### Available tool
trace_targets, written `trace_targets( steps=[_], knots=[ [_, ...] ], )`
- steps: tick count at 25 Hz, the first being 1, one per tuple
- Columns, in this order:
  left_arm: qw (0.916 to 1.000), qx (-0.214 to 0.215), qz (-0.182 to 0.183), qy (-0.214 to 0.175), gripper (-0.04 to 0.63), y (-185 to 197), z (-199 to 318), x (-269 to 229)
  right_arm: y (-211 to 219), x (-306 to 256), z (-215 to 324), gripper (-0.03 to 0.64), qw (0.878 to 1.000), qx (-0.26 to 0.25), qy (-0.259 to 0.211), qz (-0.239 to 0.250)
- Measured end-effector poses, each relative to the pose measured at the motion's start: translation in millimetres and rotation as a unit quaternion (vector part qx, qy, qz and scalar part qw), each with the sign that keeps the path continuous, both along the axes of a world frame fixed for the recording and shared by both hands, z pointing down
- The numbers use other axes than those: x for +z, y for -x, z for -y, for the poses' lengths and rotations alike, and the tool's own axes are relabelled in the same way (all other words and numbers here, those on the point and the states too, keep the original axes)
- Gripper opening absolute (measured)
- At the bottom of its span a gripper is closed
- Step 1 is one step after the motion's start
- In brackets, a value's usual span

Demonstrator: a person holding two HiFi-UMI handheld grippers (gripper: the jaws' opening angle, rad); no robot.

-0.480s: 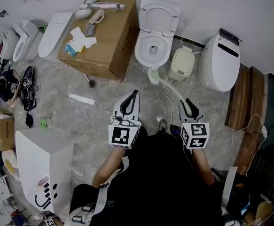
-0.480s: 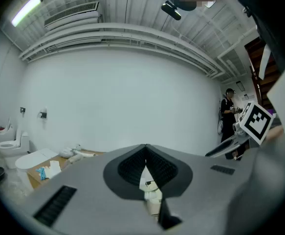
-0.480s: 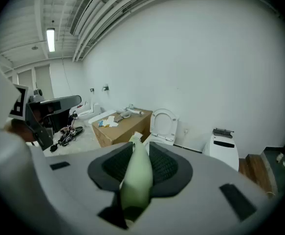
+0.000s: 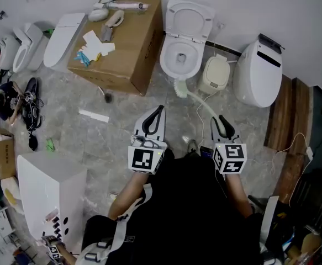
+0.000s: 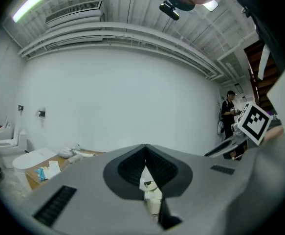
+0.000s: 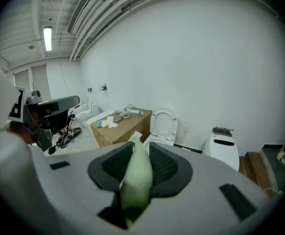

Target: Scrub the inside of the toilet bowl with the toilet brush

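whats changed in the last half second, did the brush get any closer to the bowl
Nothing visibly changed. The right gripper still clamps the handle of the pale green toilet brush, whose white bristle head hangs in front of the open white toilet bowl, not inside it. The left gripper stays shut and empty alongside.

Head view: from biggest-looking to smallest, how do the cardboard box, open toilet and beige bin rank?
1. box
2. toilet
3. bin
All three stand similarly far from the camera, so the order is clear.
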State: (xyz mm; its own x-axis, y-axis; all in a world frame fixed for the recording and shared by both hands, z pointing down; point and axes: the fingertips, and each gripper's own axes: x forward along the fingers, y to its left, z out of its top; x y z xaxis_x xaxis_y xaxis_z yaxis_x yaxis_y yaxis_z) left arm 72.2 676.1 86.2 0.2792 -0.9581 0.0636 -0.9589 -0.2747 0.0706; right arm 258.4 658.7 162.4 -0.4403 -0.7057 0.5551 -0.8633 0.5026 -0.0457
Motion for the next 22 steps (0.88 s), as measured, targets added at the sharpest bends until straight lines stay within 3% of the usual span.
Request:
trace_targets(
  steps=[5, 14, 22],
  knots=[
    [0.9999, 0.011, 0.000, -0.011, 0.008, 25.6, 3.2, 4.0, 21.3, 5.7, 0.6, 0.115, 1.000, 0.019, 0.011, 0.005],
    [0.9993, 0.032, -0.019, 0.006, 0.008, 57.6, 16.0, 15.8, 42.9, 25.8, 9.4, 0.115, 0.997, 0.060, 0.045, 0.025],
    [0.9993, 0.025, -0.011, 0.025, 0.008, 78.4, 70.7, 36.6, 60.2, 58.7, 69.6, 0.115, 0.993, 0.074, 0.077, 0.054]
  ],
)
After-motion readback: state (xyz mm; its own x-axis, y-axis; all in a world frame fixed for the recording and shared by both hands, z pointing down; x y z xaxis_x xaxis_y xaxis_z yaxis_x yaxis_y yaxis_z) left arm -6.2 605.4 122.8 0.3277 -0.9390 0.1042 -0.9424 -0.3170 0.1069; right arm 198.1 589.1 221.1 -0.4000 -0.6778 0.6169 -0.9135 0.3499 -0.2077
